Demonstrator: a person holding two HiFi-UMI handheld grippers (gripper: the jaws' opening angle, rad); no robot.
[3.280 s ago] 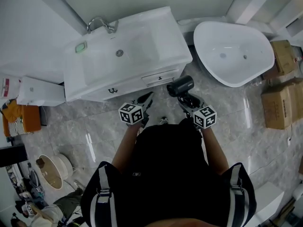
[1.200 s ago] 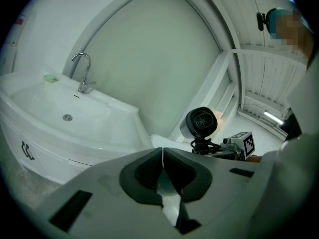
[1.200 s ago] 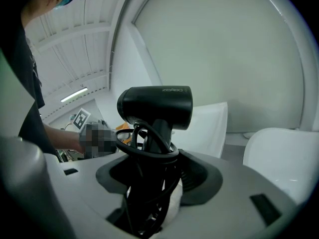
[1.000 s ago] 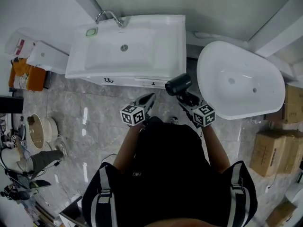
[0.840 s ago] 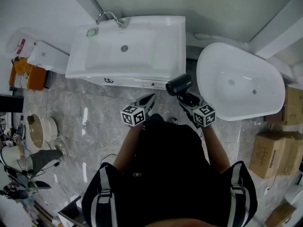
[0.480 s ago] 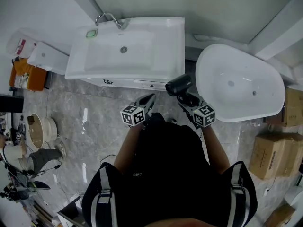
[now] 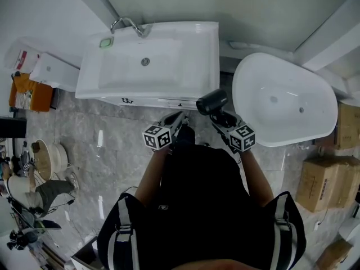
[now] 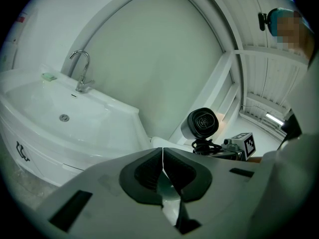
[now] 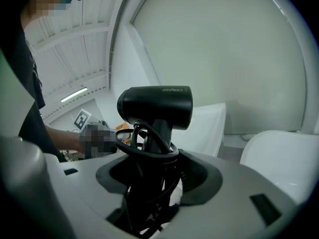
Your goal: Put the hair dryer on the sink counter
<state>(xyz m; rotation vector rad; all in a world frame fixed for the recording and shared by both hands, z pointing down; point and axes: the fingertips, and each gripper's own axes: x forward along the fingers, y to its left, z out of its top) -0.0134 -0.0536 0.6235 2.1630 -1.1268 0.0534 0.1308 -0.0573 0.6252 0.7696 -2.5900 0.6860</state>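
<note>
**Head view.**
- The sink counter (image 7: 198, 49) lies at 12 o'clock, with the faucet (image 7: 128, 25) at its 11 o'clock corner.
- The bathtub (image 7: 284, 100) is at 2 o'clock and the boxes (image 7: 322, 180) at 4 o'clock.
- The right gripper (image 7: 221, 116) carries the hair dryer (image 7: 212, 102) at 1 o'clock. The dryer is in the air just off the counter's front right corner, above the floor and not yet over the counter.
- The left gripper (image 7: 179, 118) sits at 11 o'clock of the person's chest, near the cabinet front.
- Change: a few seconds ago the counter lay skewed; it now sits almost square ahead. Within the last second the left gripper has edged toward the cabinet, while the dryer keeps its place in the frame.
- Judgement: the walk-up looks nearly finished. What is left is a forward reach and a set-down, probably on the flat strip right of the basin.

**Left gripper view.**
- The left gripper (image 8: 162, 156) has its jaws pressed together with nothing between them.
- The counter (image 8: 119, 114) is at 10 o'clock.
- The dryer (image 8: 202, 124) is at 1 o'clock, its round end facing the camera.

**Right gripper view.**
- The right gripper (image 9: 154, 176) has its jaws spread wide and clamped on the dryer's handle, with the cord (image 9: 145, 147) looped round it.
- The dryer's barrel (image 9: 157, 106) stands upright at 12 o'clock.
- The bathtub (image 9: 286, 153) is at 3 o'clock.
</note>
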